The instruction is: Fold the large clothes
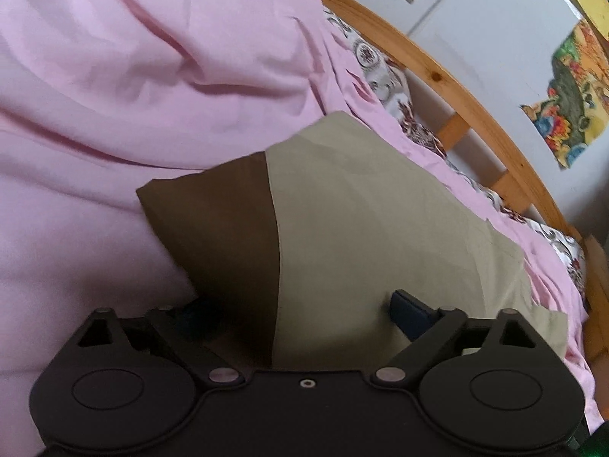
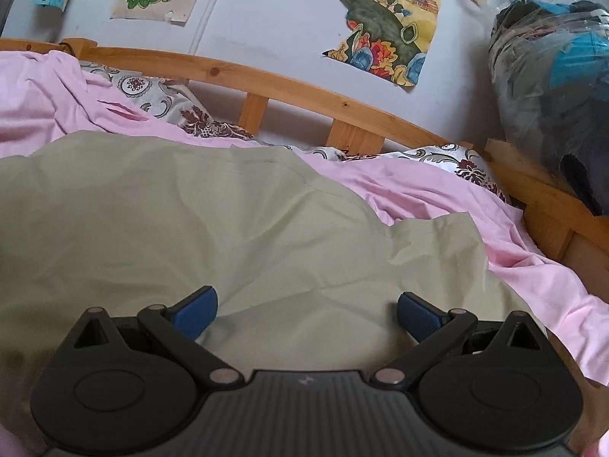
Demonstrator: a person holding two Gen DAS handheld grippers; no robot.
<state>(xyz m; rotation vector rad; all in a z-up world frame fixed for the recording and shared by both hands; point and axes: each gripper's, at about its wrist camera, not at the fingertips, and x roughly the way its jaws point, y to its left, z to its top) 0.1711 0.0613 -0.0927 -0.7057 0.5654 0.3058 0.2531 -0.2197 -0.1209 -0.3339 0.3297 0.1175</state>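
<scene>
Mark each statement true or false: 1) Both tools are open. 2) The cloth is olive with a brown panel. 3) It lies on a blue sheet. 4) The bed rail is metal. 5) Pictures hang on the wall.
1) True: the left tool and right tool are both spread, holding nothing.
2) True: the cloth shows both colours.
3) False: the sheet is pink.
4) False: the rail is wood.
5) True: pictures hang on the wall.

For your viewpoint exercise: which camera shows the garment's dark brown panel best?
The left wrist view: the dark brown panel of the olive garment appears whole beside its seam. The right wrist view shows only plain olive cloth, no brown.
</scene>
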